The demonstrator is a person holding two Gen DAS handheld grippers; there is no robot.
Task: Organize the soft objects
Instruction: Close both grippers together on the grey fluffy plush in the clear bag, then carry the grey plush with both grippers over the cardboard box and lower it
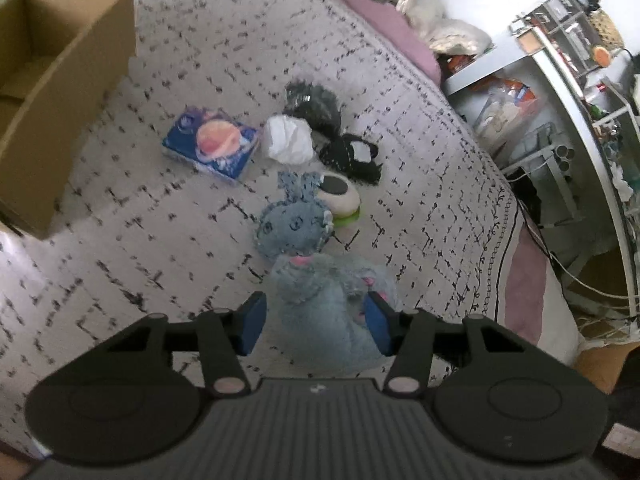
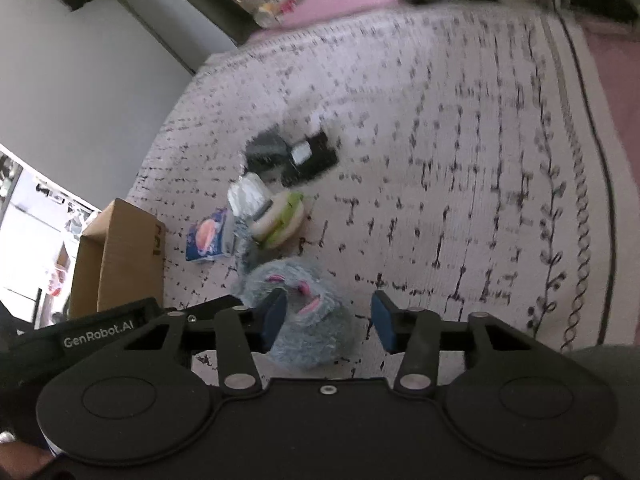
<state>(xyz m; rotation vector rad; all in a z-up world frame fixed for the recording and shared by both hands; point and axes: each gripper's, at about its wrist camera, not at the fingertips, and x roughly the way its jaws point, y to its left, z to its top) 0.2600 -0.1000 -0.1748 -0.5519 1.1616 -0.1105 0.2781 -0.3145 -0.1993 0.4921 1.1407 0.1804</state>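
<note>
Straddling the grey plush toy [image 1: 332, 304] near the bed's [image 1: 160, 240] front edge, my left tongs [image 1: 316, 320] stand half-wide, right pad touching fur; my right tongs [image 2: 326, 320] stand half-wide, left pad against it, right pad clear.

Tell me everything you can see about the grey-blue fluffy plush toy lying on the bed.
The grey-blue fluffy plush toy is long-piled and soft-looking, with small pink patches. It lies on the white bedspread with black dashes, nearest of all the items, next to a blue knitted doll. It sits between the blue pads of the left gripper, and partly between those of the right gripper.
</note>
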